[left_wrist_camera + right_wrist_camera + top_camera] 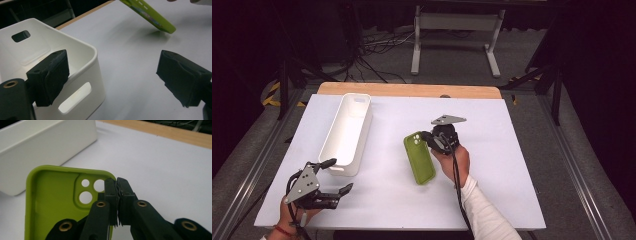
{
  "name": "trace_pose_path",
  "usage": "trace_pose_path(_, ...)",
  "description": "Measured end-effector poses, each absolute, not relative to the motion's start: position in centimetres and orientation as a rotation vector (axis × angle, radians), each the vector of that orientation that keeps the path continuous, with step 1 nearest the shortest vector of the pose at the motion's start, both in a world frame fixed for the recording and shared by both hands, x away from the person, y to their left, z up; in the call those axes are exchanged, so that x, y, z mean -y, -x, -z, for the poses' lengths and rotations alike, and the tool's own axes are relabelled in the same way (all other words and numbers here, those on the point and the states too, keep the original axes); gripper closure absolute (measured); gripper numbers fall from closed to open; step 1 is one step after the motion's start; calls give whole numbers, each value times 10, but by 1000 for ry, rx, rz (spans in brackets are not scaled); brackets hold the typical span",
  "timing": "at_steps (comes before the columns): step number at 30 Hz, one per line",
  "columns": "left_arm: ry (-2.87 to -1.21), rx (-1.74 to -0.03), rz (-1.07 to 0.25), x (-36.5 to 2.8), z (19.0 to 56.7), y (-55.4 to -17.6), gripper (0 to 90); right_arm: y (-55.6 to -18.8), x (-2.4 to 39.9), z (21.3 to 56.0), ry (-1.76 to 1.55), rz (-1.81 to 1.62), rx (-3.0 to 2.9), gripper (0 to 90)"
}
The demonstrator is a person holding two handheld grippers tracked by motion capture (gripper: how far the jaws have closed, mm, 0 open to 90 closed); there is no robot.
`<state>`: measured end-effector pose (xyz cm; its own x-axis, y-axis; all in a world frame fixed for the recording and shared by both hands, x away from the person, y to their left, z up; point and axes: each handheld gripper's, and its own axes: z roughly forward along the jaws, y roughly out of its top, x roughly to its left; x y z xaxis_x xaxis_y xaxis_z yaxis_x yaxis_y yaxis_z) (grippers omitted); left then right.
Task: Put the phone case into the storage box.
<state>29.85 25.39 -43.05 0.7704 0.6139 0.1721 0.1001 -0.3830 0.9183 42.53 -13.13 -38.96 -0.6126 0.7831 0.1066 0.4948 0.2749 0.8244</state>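
We hold the green case (419, 158) by a thin edge near its camera holes in the shut right jaws (117, 195), tilted above mid-surface (512, 165), so it could twist free or clip the bin (346, 132) wall; the left jaws (112, 77) gape empty beside the bin, with open room around.

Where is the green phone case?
In the high view, the green phone case sits mid-table, right of the white bin, its edge pinched by the right tool.
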Motion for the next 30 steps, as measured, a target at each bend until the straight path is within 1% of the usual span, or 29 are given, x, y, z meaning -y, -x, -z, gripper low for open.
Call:
trace_pose_path(6, -1914, -540, -602, -253, 431, -300, 121, -414, 141, 384, -1108, -1329, -2153, 880)
trace_pose_path(12, -1919, -534, -605, -253, 431, -298, 124, -405, 139, 383, -1054, -1328, -2117, 880)
trace_pose_path(30, -1840, -558, -575, -247, 418, -293, 121, -371, 132, 382, -915, -1343, -2056, 881)
